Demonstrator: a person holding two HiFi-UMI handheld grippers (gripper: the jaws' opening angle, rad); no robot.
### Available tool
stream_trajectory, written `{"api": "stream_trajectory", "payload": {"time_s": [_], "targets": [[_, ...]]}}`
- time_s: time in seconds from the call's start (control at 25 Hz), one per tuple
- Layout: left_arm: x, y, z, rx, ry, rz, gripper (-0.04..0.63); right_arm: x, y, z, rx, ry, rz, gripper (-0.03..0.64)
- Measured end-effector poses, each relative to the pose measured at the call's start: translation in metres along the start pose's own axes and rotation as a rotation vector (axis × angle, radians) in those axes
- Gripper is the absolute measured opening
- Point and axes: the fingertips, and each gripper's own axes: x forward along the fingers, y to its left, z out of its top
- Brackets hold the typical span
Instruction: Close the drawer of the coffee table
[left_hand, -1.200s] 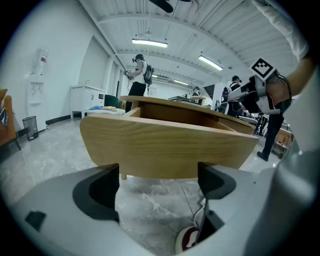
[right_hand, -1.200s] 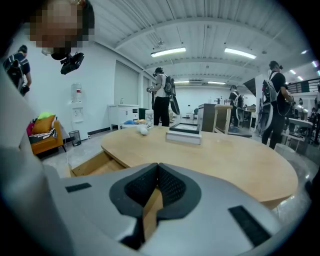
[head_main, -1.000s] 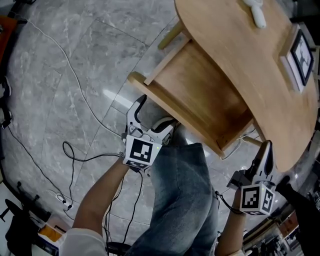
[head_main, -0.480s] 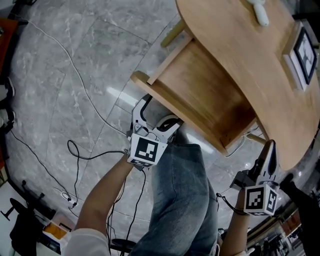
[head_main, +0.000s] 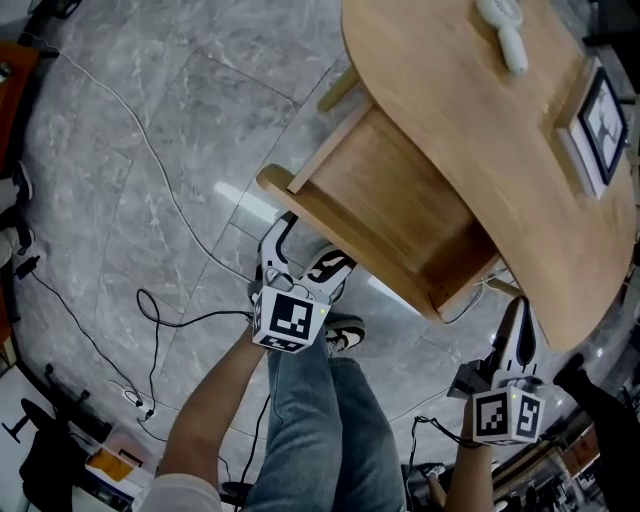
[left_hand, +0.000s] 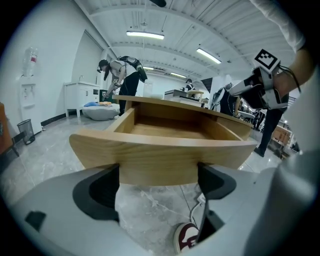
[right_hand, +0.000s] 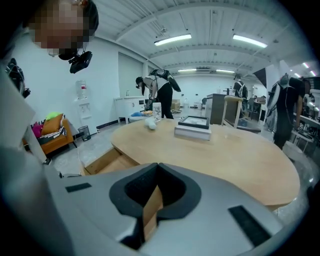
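Note:
The wooden coffee table (head_main: 500, 150) fills the upper right of the head view, and its drawer (head_main: 390, 210) stands pulled out toward me and empty. My left gripper (head_main: 312, 242) sits just at the drawer's front panel (head_main: 340, 245). In the left gripper view its jaws stand wide open (left_hand: 159, 170) with the curved front panel (left_hand: 160, 150) right ahead of them; contact cannot be told. My right gripper (head_main: 517, 310) hangs near the table's right edge, apart from the drawer. The right gripper (right_hand: 157, 166) is shut, with nothing held, and points over the table top (right_hand: 215, 155).
A framed picture on a box (head_main: 600, 115) and a white object (head_main: 505, 35) lie on the table. Black and white cables (head_main: 150, 300) trail over the grey tiled floor at the left. My jeans leg and shoe (head_main: 340, 335) are below the drawer. People stand far behind.
My leg has drawn back from under the drawer and the shoe now shows on the floor. Both grippers stay about where they were, the left at the drawer front.

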Motion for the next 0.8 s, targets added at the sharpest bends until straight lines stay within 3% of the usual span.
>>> {"api": "stream_trajectory", "payload": {"time_s": [0.2, 0.48, 0.8], "targets": [[-0.001, 0.001, 0.004, -0.002, 0.026, 0.005, 0.483, 0.002, -0.012, 0.006, 0.017, 0.000, -0.008, 0.000], [-0.007, 0.004, 0.031, 0.041, -0.016, 0.001, 0.468, -0.005, -0.025, -0.002, 0.094, 0.009, -0.051, 0.000], [-0.007, 0.006, 0.034, 0.043, 0.020, -0.008, 0.463, -0.011, -0.037, -0.002, 0.140, 0.001, -0.097, 0.000]]}}
